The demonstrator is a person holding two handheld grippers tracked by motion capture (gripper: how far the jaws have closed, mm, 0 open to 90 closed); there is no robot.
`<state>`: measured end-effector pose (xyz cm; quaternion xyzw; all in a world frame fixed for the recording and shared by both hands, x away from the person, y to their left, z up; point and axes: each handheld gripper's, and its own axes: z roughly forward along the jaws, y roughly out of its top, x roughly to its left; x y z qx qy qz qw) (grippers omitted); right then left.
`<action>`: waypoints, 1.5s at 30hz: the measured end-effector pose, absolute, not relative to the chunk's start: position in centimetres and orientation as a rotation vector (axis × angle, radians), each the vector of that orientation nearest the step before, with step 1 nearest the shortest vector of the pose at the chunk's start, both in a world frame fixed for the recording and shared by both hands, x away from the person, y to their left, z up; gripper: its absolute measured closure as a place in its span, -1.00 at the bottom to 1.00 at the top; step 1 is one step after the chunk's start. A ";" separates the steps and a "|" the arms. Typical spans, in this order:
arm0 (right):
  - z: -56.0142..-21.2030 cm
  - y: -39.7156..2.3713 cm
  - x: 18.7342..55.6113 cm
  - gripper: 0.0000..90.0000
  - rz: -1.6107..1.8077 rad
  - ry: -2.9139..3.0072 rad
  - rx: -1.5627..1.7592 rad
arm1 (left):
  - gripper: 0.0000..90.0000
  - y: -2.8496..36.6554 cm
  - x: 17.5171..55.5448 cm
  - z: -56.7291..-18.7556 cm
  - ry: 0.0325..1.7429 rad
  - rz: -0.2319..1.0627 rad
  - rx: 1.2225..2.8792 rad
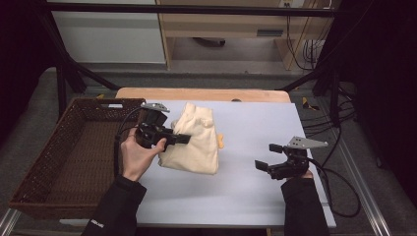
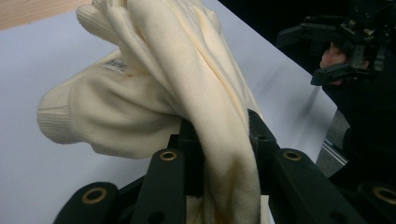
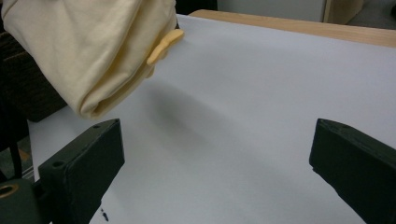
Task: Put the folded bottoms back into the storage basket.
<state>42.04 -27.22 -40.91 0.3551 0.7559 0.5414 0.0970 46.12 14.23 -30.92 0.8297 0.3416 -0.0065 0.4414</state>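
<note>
A folded cream knit garment hangs partly lifted over the left half of the white sheet. My left gripper is shut on its left edge, and the left gripper view has the cloth pinched between the two black jaws of that gripper. A small orange tab sticks out on the garment's right side. My right gripper stands open at the right of the sheet, apart from the garment. In the right gripper view its jaws hold nothing, with the garment off to the upper left.
A dark wicker basket stands beside the table at the left. The table's wooden edge shows behind the sheet. Black frame bars and cables run along the right side. The other gripper appears far off in the left gripper view.
</note>
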 end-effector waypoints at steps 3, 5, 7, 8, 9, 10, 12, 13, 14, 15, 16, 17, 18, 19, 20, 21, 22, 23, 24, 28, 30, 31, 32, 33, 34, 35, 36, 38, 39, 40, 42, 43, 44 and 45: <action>-40.9 -27.2 42.1 -0.92 1.603 2.240 1.050 | 0.62 14.4 46.0 -30.7 0.848 -0.014 2.059; -40.9 -27.2 42.0 -0.92 1.602 2.240 1.051 | 0.62 14.7 45.8 -30.3 0.849 -0.005 2.060; -40.9 -27.2 42.0 -0.92 1.602 2.239 1.051 | 0.62 14.9 45.7 -30.1 0.850 -0.003 2.062; -40.9 -27.2 42.0 -0.92 1.603 2.240 1.051 | 0.62 14.9 45.7 -30.1 0.851 -0.002 2.061; -40.9 -27.2 42.0 -0.92 1.603 2.241 1.051 | 0.62 14.9 45.7 -30.1 0.851 -0.002 2.061; -40.9 -27.2 42.1 -0.92 1.602 2.240 1.050 | 0.62 15.1 45.5 -29.9 0.850 0.002 2.063; -40.9 -27.2 42.1 -0.92 1.602 2.240 1.051 | 0.62 15.2 45.4 -29.7 0.848 0.001 2.063; -40.9 -27.2 42.1 -0.92 1.603 2.241 1.050 | 0.62 15.3 45.3 -29.6 0.848 -0.002 2.062; -40.9 -27.2 42.0 -0.92 1.603 2.241 1.050 | 0.62 15.4 45.3 -29.5 0.848 -0.002 2.062; -40.9 -27.2 42.0 -0.92 1.603 2.240 1.051 | 0.62 15.5 45.2 -29.4 0.847 0.002 2.063; -40.9 -27.2 42.0 -0.92 1.603 2.240 1.052 | 0.62 15.6 45.1 -29.3 0.846 0.006 2.065; -40.9 -27.2 42.0 -0.92 1.602 2.240 1.054 | 0.62 15.7 45.0 -29.2 0.846 0.009 2.066; -40.9 -27.2 42.0 -0.92 1.604 2.241 1.055 | 0.62 15.8 44.9 -29.1 0.848 0.010 2.065; -40.9 -27.2 42.0 -0.92 1.604 2.240 1.055 | 0.62 15.9 44.8 -28.9 0.849 0.012 2.064; -40.9 -27.2 42.0 -0.92 1.603 2.241 1.055 | 0.61 16.0 44.7 -28.8 0.849 0.017 2.063; -40.9 -27.2 42.0 -0.92 1.604 2.241 1.055 | 0.62 16.0 44.7 -28.8 0.849 0.017 2.063; -40.9 -27.2 42.0 -0.92 1.603 2.241 1.053 | 0.62 16.3 44.6 -28.5 0.849 0.023 2.068; -40.9 -27.2 42.0 -0.92 1.603 2.241 1.053 | 0.61 16.3 44.6 -28.5 0.849 0.023 2.068; -40.9 -27.2 42.0 -0.92 1.607 2.236 1.053 | 0.62 16.5 44.4 -28.3 0.850 0.024 2.066; -40.9 -27.2 42.0 -0.92 1.606 2.237 1.055 | 0.62 16.9 44.2 -28.1 0.855 0.026 2.062; -40.9 -27.2 42.0 -0.92 1.603 2.238 1.053 | 0.62 17.1 44.1 -28.0 0.863 0.033 2.065; -40.9 -27.2 42.0 -0.92 1.602 2.238 1.054 | 0.62 17.1 44.0 -27.9 0.867 0.039 2.065; -40.9 -27.2 42.0 -0.92 1.602 2.240 1.054 | 0.62 17.1 43.8 -27.8 0.865 0.043 2.066; -40.9 -27.2 42.0 -0.92 1.603 2.240 1.054 | 0.62 17.1 43.8 -27.8 0.865 0.043 2.066; -40.9 -27.2 42.0 -0.92 1.603 2.240 1.056 | 0.62 17.1 43.6 -27.5 0.859 0.045 2.071; -40.9 -27.2 42.0 -0.92 1.602 2.240 1.056 | 0.61 17.2 43.5 -27.4 0.857 0.049 2.073; -40.9 -27.2 42.0 -0.92 1.601 2.240 1.055 | 0.62 17.2 43.5 -27.4 0.857 0.049 2.073; -40.9 -27.2 42.0 -0.92 1.604 2.238 1.053 | 0.61 17.3 43.1 -27.0 0.856 0.062 2.078; -40.9 -27.2 42.0 -0.93 1.604 2.236 1.054 | 0.62 17.4 43.0 -26.9 0.855 0.066 2.082; -40.9 -27.2 42.0 -0.92 1.605 2.236 1.054 | 0.62 17.5 42.9 -26.7 0.857 0.068 2.085; -40.9 -27.2 42.0 -0.92 1.602 2.238 1.054 | 0.62 17.9 42.7 -26.4 0.861 0.080 2.087; -40.9 -27.2 42.0 -0.92 1.602 2.239 1.055 | 0.62 18.2 42.6 -26.3 0.865 0.084 2.084; -40.9 -27.2 42.0 -0.92 1.603 2.239 1.052 | 0.62 18.5 42.6 -26.2 0.870 0.087 2.078; -40.9 -27.2 42.0 -0.92 1.603 2.238 1.053 | 0.61 18.9 42.6 -26.1 0.876 0.090 2.070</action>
